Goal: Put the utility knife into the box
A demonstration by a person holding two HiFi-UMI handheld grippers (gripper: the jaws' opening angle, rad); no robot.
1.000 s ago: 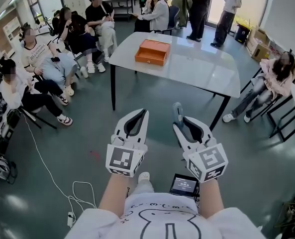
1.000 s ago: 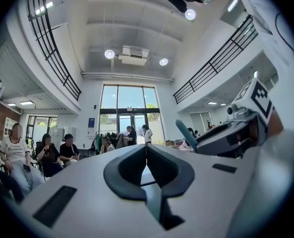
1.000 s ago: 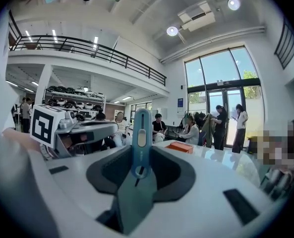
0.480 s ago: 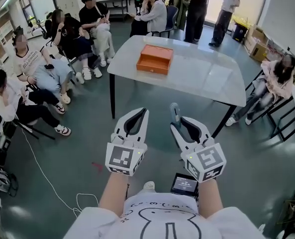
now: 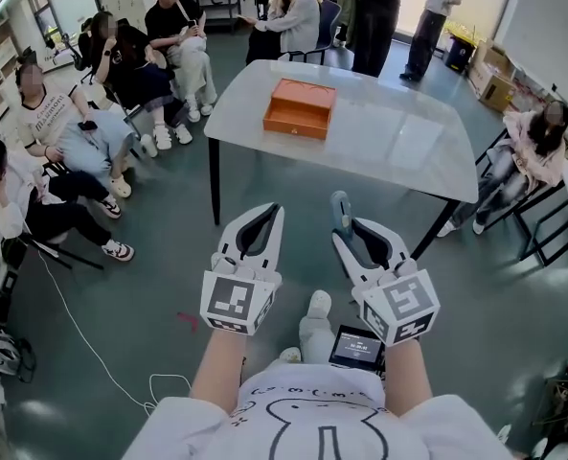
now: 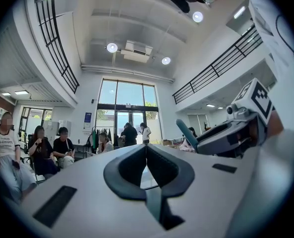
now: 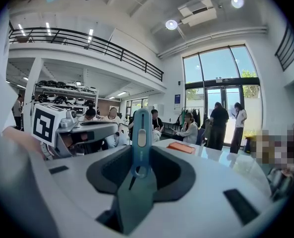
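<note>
An orange box (image 5: 299,107) lies open on the far left part of a white table (image 5: 398,147) ahead of me. A blue-grey utility knife (image 5: 340,213) stands upright in my right gripper (image 5: 347,230), which is shut on its lower end. In the right gripper view the knife (image 7: 141,133) rises between the jaws, with the box (image 7: 181,147) small beyond it. My left gripper (image 5: 270,213) is held beside the right one, shut with nothing in it; in its own view the left gripper (image 6: 147,146) shows its tips touching. Both grippers hang over the floor, short of the table.
Several people (image 5: 63,123) sit on chairs at the left and behind the table, and others stand at the back. A seated person (image 5: 533,142) is at the right. A white cable (image 5: 92,338) trails over the floor. A small screen (image 5: 356,348) hangs at my waist.
The view has moved forward toward the table, and a foot now shows below the grippers. Both grippers keep their pose, the knife still in the right one.
</note>
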